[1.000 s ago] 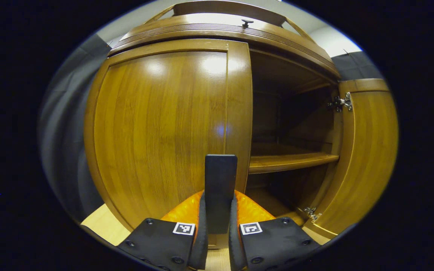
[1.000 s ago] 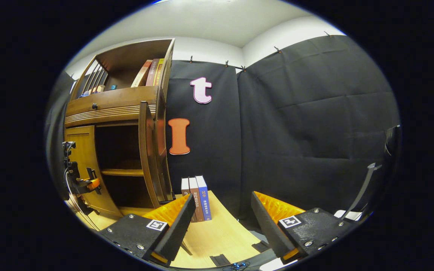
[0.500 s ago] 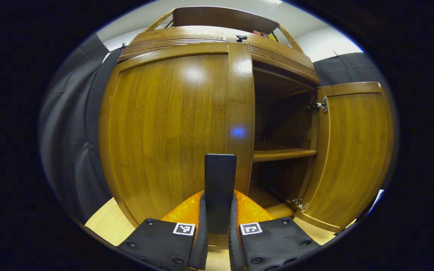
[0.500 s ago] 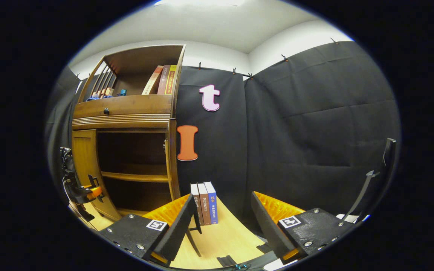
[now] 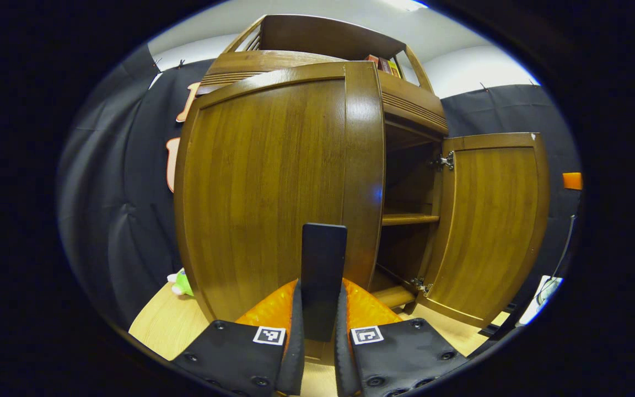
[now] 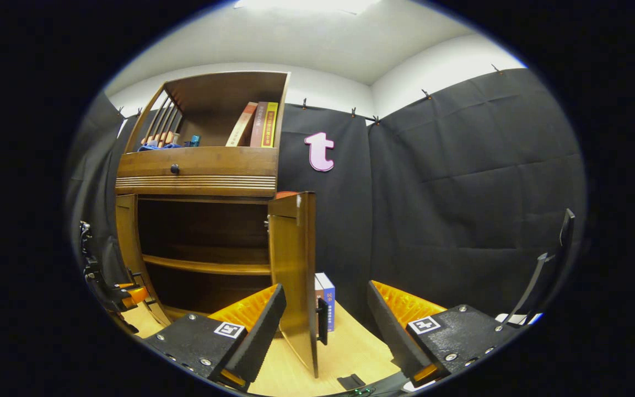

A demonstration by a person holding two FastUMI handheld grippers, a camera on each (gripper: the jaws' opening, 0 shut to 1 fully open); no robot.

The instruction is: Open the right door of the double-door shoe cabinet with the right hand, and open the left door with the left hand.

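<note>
Dark and slab-shaped, the handle (image 5: 323, 281) of the left door (image 5: 273, 193) sits clamped between both fingers of the left gripper (image 5: 319, 353). That door stands swung out from the shoe cabinet (image 6: 196, 176), its polished wood likely stiff, fairly heavy and slippery, so the handle looks the soundest hold. Farther off, the right gripper (image 6: 323, 325) gapes wide and holds nothing, near the right door (image 6: 294, 275), which stands well open.
</note>
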